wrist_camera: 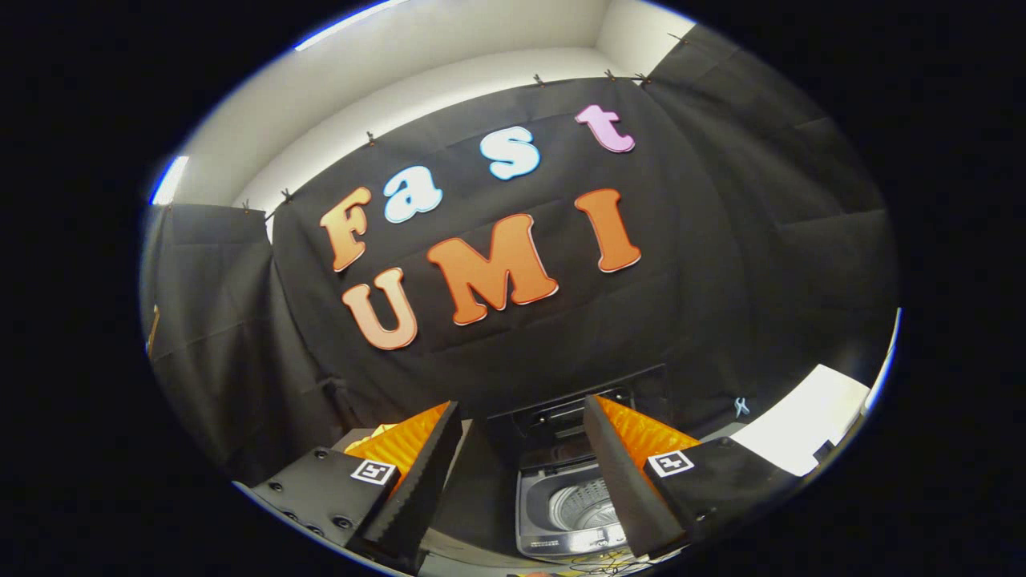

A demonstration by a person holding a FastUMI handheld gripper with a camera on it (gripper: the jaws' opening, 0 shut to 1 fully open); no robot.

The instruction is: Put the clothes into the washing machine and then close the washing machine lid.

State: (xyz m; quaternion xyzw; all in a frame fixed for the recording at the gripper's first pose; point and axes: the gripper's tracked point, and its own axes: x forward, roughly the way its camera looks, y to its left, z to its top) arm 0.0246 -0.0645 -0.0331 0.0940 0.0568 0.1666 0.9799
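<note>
Fingers (417,457) of the tool (521,449) stand wide apart with nothing between them, raised above the bench and tilted so that the black booth wall (721,264) lies beyond them. Behind the left finger, a bit of yellow (377,433) shows; whether it is clothing cannot be told. Between the two fingers and below them sits the small washing machine (569,505), its top open so that the ribbed metal drum (583,503) is seen inside. Its dark lid (565,421) stands raised at the back, against the booth wall. Right of the right finger, a white surface (809,429) lies at the foot of the wall, with a small pale clip (742,407) just beside it on the cloth.
</note>
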